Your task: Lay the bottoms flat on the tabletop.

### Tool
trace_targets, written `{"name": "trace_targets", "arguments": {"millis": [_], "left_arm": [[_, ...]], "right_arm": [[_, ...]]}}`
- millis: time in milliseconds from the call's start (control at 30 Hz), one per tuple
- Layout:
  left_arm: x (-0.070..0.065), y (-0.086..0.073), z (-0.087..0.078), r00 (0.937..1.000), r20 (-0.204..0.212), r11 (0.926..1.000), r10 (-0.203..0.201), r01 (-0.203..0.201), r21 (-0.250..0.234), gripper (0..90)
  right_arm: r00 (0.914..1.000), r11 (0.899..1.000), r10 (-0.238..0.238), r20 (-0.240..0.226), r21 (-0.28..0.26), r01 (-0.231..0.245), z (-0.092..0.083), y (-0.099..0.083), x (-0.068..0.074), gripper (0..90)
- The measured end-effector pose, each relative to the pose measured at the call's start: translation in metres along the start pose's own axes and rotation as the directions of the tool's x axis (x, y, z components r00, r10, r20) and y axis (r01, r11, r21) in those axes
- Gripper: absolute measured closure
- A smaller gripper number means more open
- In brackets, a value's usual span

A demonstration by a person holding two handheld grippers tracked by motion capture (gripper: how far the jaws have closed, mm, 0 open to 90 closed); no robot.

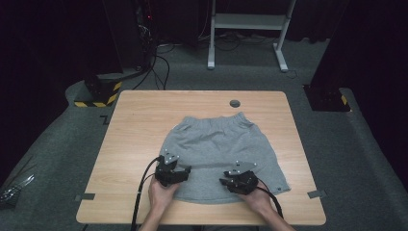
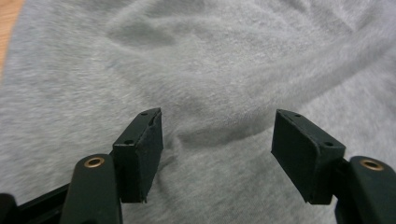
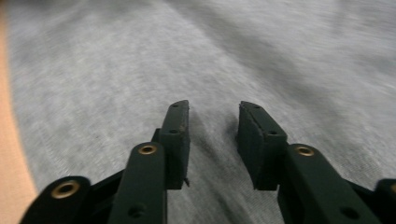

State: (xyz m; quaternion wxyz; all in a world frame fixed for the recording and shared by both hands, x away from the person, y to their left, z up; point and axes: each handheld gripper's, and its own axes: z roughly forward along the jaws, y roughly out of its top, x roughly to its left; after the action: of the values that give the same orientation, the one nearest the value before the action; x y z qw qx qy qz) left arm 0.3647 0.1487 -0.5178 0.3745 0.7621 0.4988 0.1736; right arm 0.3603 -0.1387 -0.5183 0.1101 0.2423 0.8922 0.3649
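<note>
Grey shorts (image 1: 219,154) flat, waistband toward the table's (image 1: 134,125) far edge, hem nearest

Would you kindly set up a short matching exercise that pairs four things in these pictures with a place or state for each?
Things:
1. grey shorts
2. left tongs
3. right tongs
4. round grey cap

Places or states:
A. set in the tabletop beyond the waistband
B. jaws wide apart over a soft fold of cloth
C. spread flat on the wooden table, waistband at the far side
D. jaws closer together, a narrow gap, nothing pinched between them

Pairs: 1-C, 2-B, 3-D, 4-A
</note>
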Motion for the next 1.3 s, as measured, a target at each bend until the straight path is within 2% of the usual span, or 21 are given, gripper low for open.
{"name": "trace_targets", "arguments": {"millis": [133, 200, 233, 267, 333, 400, 433, 533, 633, 667, 700, 800, 867, 900, 1000, 1033, 1100, 1167, 1233, 1267, 1300], "left_arm": [[0.004, 0.002, -0.001, 0.9998, -0.002, 0.9998, -0.021, 0.021, 0.0, 33.2], [0.004, 0.002, 0.0, 0.9998, -0.004, 0.9998, -0.021, 0.021, -0.001, 33.2], [0.003, 0.002, 0.002, 0.9998, -0.001, 0.9998, -0.02, 0.02, 0.003, 33.1], [0.002, 0.002, 0.003, 0.9999, -0.001, 0.9998, -0.016, 0.016, 0.011, 33.0], [-0.003, -0.002, 0.004, 0.9997, -0.015, 0.9998, 0.019, -0.019, 0.009, 31.8], [-0.005, -0.004, 0.003, 0.9991, -0.023, 0.9993, 0.037, -0.037, 0.01, 31.8], [-0.01, -0.009, 0.0, 0.9972, -0.026, 0.9973, 0.07, -0.07, 0.021, 31.6], [-0.014, -0.014, -0.005, 0.9945, -0.033, 0.9948, 0.099, -0.098, 0.027, 31.8], [-0.012, -0.012, -0.004, 0.9964, -0.029, 0.9965, 0.08, -0.08, 0.024, 31.9], [-0.012, -0.012, -0.004, 0.9964, -0.029, 0.9965, 0.08, -0.08, 0.024, 31.8], [-0.011, -0.01, -0.003, 0.9982, -0.022, 0.9982, 0.056, -0.056, 0.022, 31.6], [-0.009, -0.005, -0.004, 0.999, -0.024, 0.9993, 0.038, -0.038, -0.003, 31.7], [-0.007, -0.003, -0.004, 0.9994, -0.024, 0.9996, 0.024, -0.025, -0.016, 31.6], [-0.002, -0.001, -0.004, 0.9996, -0.029, 0.999, -0.003, 0.002, -0.044, 31.7], [0.007, -0.002, 0.004, 0.9985, -0.042, 0.9994, -0.034, 0.034, -0.012, 31.6], [0.008, -0.003, 0.005, 0.9986, -0.045, 0.9994, -0.029, 0.028, -0.022, 31.6], [0.008, -0.002, 0.004, 0.9986, -0.044, 0.9994, -0.03, 0.029, -0.019, 32.3], [0.007, -0.003, 0.002, 0.9985, -0.052, 0.9998, -0.016, 0.015, -0.012, 32.0], [0.007, -0.004, 0.001, 0.9986, -0.052, 1.0, -0.007, 0.006, -0.006, 31.9], [0.006, -0.006, 0.0, 0.9978, -0.063, 0.9998, 0.02, -0.02, 0.0, 31.9], [0.006, -0.007, 0.0, 0.997, -0.067, 0.9993, 0.037, -0.037, 0.004, 31.9]], "right_arm": [[0.9917, 0.995, -0.092, -0.089, 0.024, 0.095, -0.009, -0.004, 0.016, 62.4], [0.9903, 0.994, -0.102, -0.095, 0.028, 0.105, -0.011, -0.006, 0.017, 60.5], [0.9922, 0.994, -0.102, -0.071, 0.017, 0.104, -0.013, -0.008, 0.015, 56.2], [0.9957, 0.997, -0.074, -0.055, 0.004, 0.075, -0.013, -0.008, 0.012, 54.7], [0.9986, 1.0, -0.023, -0.049, 0.007, 0.023, -0.011, -0.009, 0.004, 53.0], [0.9982, 1.0, -0.02, -0.057, 0.007, 0.02, -0.01, -0.01, 0.004, 52.4], [0.996, 0.998, -0.059, -0.068, 0.015, 0.06, -0.012, -0.01, 0.009, 52.8], [0.9938, 0.995, -0.091, -0.065, 0.024, 0.092, -0.015, -0.01, 0.014, 53.6], [0.9964, 0.998, -0.06, -0.06, -0.032, 0.058, -0.012, -0.001, 0.014, 53.3], [0.9964, 0.998, -0.06, -0.06, -0.032, 0.058, -0.012, -0.001, 0.014, 53.3], [0.9966, 0.997, -0.057, -0.059, -0.049, 0.055, -0.002, 0.01, 0.015, 53.4], [0.9971, 0.998, -0.059, -0.049, 0.001, 0.059, 0.019, 0.021, 0.018, 52.5], [0.9955, 0.998, -0.069, -0.064, -0.011, 0.068, 0.024, 0.022, 0.019, 52.8], [0.9908, 0.996, -0.093, -0.098, -0.011, 0.092, 0.023, 0.022, 0.023, 54.4], [0.9748, 0.987, -0.16, -0.156, -0.003, 0.161, 0.015, 0.016, 0.032, 52.4], [0.9698, 0.983, -0.179, -0.165, 0.005, 0.183, 0.012, 0.015, 0.034, 51.3], [0.9682, 0.979, -0.201, -0.149, -0.008, 0.202, 0.005, 0.011, 0.034, 50.2], [0.981, 0.986, -0.165, -0.103, -0.039, 0.161, -0.003, 0.008, 0.023, 49.6], [0.9987, 0.997, -0.049, -0.018, -0.06, 0.048, -0.01, 0.006, 0.001, 48.8], [0.9993, 0.997, 0.021, 0.032, -0.071, -0.019, -0.013, 0.004, -0.012, 48.3], [0.9934, 0.994, 0.089, 0.073, -0.074, -0.084, -0.015, 0.001, -0.025, 47.6]]}}
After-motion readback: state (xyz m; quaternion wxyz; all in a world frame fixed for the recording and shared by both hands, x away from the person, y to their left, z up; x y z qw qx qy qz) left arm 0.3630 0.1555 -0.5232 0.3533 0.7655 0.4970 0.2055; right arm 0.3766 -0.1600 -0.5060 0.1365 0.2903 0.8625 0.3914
